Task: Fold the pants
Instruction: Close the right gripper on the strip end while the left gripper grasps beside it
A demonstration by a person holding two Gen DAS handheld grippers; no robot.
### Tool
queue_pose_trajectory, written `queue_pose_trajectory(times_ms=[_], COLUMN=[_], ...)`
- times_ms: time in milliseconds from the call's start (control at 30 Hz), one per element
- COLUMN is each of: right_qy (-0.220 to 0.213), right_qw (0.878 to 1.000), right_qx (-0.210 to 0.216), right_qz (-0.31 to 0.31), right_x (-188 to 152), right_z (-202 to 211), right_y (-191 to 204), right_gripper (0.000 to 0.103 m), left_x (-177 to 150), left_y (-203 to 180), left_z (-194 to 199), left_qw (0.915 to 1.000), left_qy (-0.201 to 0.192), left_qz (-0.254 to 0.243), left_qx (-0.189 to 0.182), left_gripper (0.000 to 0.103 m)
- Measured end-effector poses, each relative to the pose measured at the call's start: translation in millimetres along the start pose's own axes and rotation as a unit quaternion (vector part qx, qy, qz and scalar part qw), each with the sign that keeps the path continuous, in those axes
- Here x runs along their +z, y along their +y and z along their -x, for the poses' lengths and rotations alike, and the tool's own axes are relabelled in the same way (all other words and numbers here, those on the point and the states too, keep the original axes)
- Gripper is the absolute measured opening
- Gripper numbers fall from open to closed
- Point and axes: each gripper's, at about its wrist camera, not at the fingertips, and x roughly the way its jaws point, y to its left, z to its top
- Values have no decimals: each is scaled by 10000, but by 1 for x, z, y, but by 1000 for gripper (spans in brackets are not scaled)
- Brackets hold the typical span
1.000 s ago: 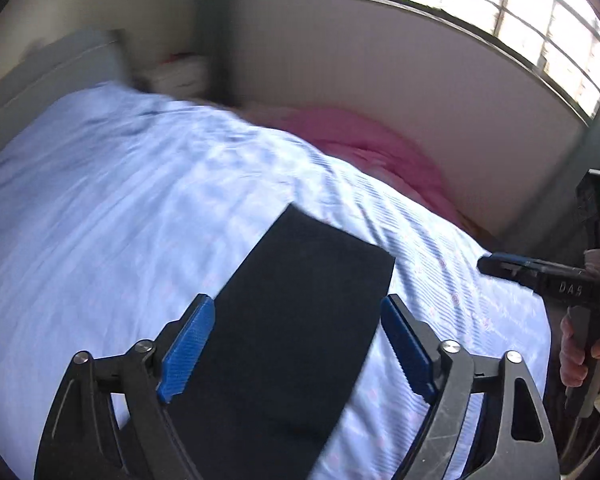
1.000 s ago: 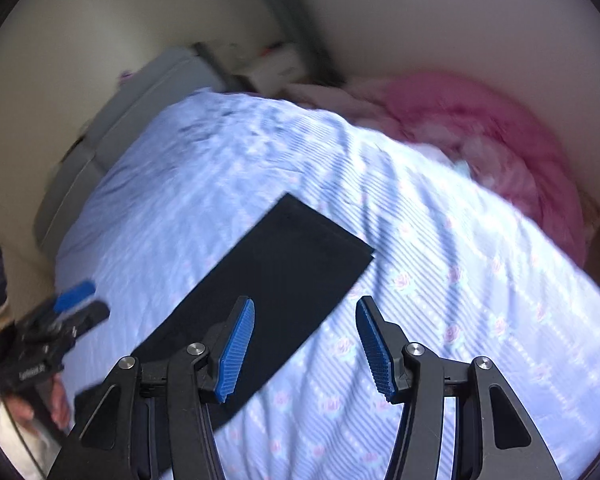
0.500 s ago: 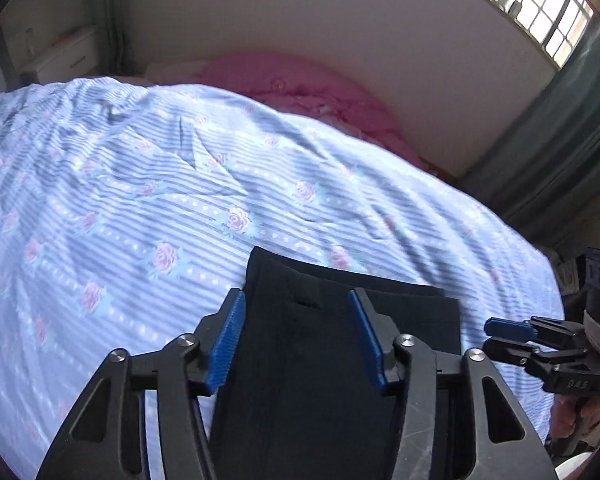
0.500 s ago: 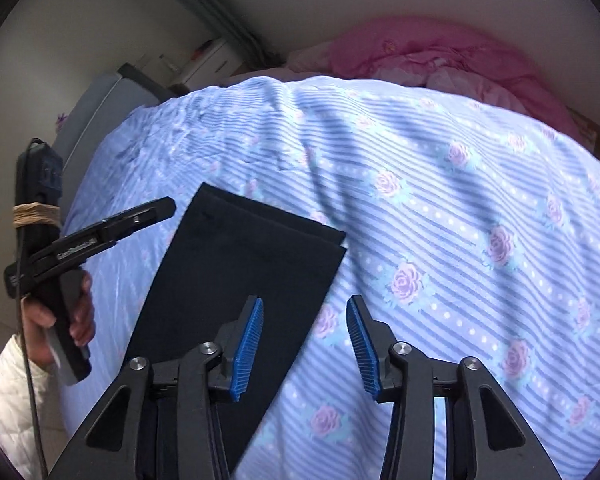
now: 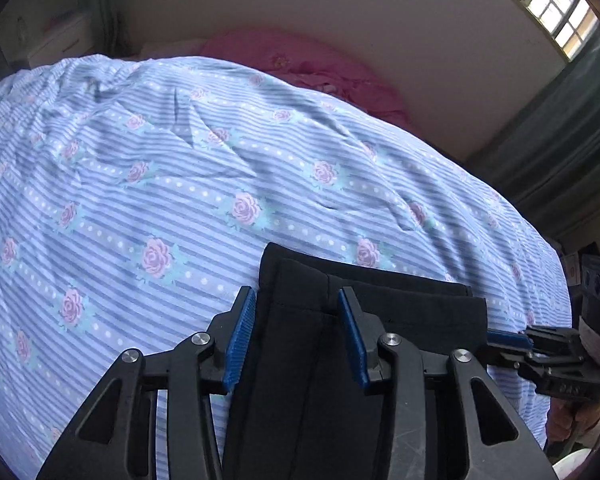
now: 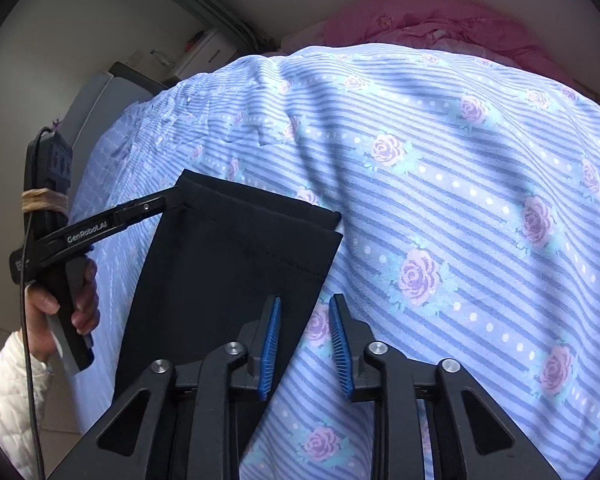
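Observation:
Black pants [image 5: 300, 360] lie flat on the blue flowered bedsheet [image 5: 180, 184], legs stacked, hems pointing away. My left gripper [image 5: 296, 336] is open, low over the left corner of the hem end, with cloth between its blue pads but not pinched. My right gripper [image 6: 304, 344] is open at the pants' right edge [image 6: 236, 264]; its left pad sits over the cloth, its right pad over the sheet. In the right wrist view the left gripper's tip [image 6: 176, 200] touches the far left hem corner. In the left wrist view the right gripper [image 5: 540, 356] sits at the right edge.
A pink quilt [image 5: 308, 68] lies bunched at the far side of the bed by the wall. A white nightstand [image 5: 56, 40] stands at the far left corner. A grey headboard [image 6: 96, 100] lines the left side. A green curtain [image 5: 560, 140] hangs at the right.
Both grippers have dropped lower and moved in to the hem end of the pants. Their jaws have narrowed but stay open.

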Motion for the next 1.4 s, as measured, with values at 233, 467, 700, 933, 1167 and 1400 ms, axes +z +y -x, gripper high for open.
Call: queue_pose_trajectory(times_ms=[233,467,700,933,1167,1400], right_qy=[-6,12,2,12,-25,-270], right_qw=[10000,10000,10000,9999,9998,9995], right_qx=[20,7,1,101,146,0], right_qz=[-9,1,-9,-93,-93,136], right_x=[9,8,6,8,13,14], right_z=[-7,-10,-10,-10,-10,10], right_y=[-2,-3,-3,-7,-8,7], right_gripper=[21,21,21,21,21,10], left_x=[2,3,6,6,-4,-6], left_y=[2,0,-7,1,13,8], left_z=[4,8,10,-7,-14,9], left_qw=[9999,9998,9998,9999,9953,9972], left_qy=[14,-132,-201,28,407,119], left_qz=[49,121,-1,152,455,293], left_qx=[-96,-19,-69,-77,-750,-679], left_gripper=[41,40,40,41,30,4])
